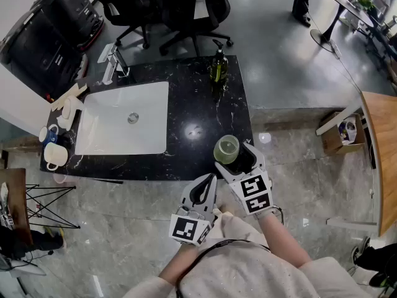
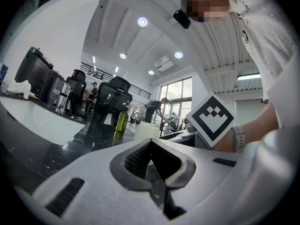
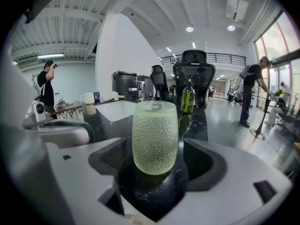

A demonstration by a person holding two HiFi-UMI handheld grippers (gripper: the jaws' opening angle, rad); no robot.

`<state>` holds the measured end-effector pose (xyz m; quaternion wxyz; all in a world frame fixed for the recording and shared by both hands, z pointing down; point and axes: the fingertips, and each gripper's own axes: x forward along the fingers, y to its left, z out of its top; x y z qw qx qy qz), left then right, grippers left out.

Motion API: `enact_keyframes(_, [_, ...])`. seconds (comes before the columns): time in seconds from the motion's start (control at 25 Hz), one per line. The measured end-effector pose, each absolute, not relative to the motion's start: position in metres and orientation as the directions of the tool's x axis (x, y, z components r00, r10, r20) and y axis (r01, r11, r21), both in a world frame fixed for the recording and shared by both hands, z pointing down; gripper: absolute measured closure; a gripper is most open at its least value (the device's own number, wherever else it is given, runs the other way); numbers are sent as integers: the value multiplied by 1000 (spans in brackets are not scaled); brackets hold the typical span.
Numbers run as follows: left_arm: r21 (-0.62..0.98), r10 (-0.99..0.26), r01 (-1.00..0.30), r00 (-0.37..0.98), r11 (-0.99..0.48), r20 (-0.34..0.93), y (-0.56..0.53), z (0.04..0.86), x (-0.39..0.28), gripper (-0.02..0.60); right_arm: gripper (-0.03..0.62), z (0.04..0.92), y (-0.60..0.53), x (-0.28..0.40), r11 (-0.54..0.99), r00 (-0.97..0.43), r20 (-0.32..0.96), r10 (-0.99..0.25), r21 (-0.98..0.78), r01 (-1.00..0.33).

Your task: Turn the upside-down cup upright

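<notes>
Right tool, head view: right tool [image 1: 234, 156] is released, jaws spread either side of the cup [image 1: 227, 148], tilted down toward it.
Cup, head view: green, standing on the black worktop [image 1: 198, 104] at its near right edge; can't tell which end is up.
Left tool, head view: left tool [image 1: 209, 177] sits just off the worktop's near edge, beside the right one, jaws together.
Worktop, head view: white sink [image 1: 124, 89] on the left part, green bottle [image 1: 218, 67] at the far edge, mugs [image 1: 53, 154] at the left end.
Left tool, left gripper view: left tool [image 2: 150, 144] is clenched, tips meeting, nothing gripped.
Beyond, left gripper view: bottle [image 2: 121, 121] across the worktop; marker cube [image 2: 213, 117] of the right tool close on the right.
Right tool, right gripper view: right tool [image 3: 157, 158] jaws wide, clear gap between each pad and the glass.
Cup, right gripper view: cup [image 3: 155, 135] is bumpy green glass, upright on end, centred between the jaws, resting on the worktop.
Behind, right gripper view: bottle [image 3: 187, 100] past the cup, a mug [image 3: 87, 98] far left.
</notes>
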<state>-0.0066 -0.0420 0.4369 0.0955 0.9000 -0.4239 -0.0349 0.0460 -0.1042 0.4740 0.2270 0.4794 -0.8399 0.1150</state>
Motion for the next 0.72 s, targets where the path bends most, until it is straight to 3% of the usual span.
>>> enact_keyframes(0.72, [217,-789,-773,614,-596,19,-54,441,-14,577,260,479,-113,41,500,-403,515,-757,60,-864])
